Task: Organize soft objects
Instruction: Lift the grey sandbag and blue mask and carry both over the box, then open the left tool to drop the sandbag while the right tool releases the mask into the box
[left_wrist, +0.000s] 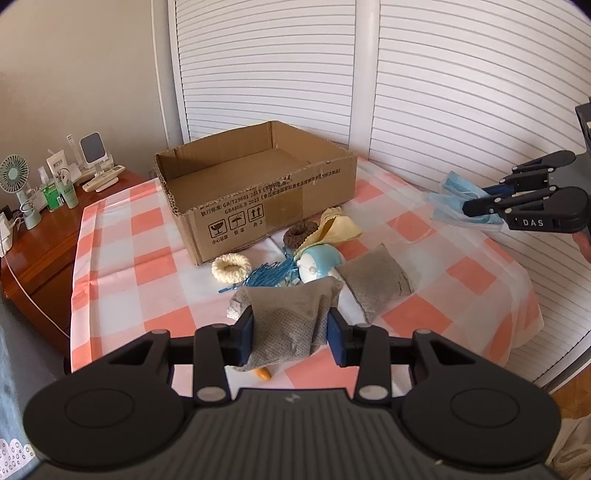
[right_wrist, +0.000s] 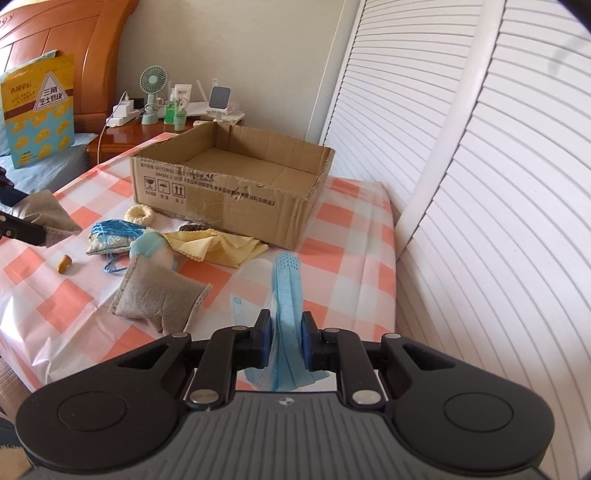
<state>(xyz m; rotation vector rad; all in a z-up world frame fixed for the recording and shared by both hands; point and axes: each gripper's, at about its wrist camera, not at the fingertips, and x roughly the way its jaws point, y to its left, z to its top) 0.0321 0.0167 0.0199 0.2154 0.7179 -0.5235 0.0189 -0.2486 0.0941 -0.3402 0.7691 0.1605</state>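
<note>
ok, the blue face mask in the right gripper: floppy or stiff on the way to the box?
Likely floppy: the blue face mask folds and droops below the right gripper. Probably very light, being thin sheet. Its clear wrapper may slip, so it could slide out.

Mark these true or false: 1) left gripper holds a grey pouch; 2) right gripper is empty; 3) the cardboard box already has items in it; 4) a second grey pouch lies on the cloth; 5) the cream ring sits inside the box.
1) True: the left gripper is clamped on a grey pouch.
2) False: the right gripper is shut on a blue face mask.
3) False: the cardboard box shows only its bare floor.
4) True: a second grey pouch lies on the checked cloth.
5) False: the cream ring lies on the cloth outside the box.
</note>
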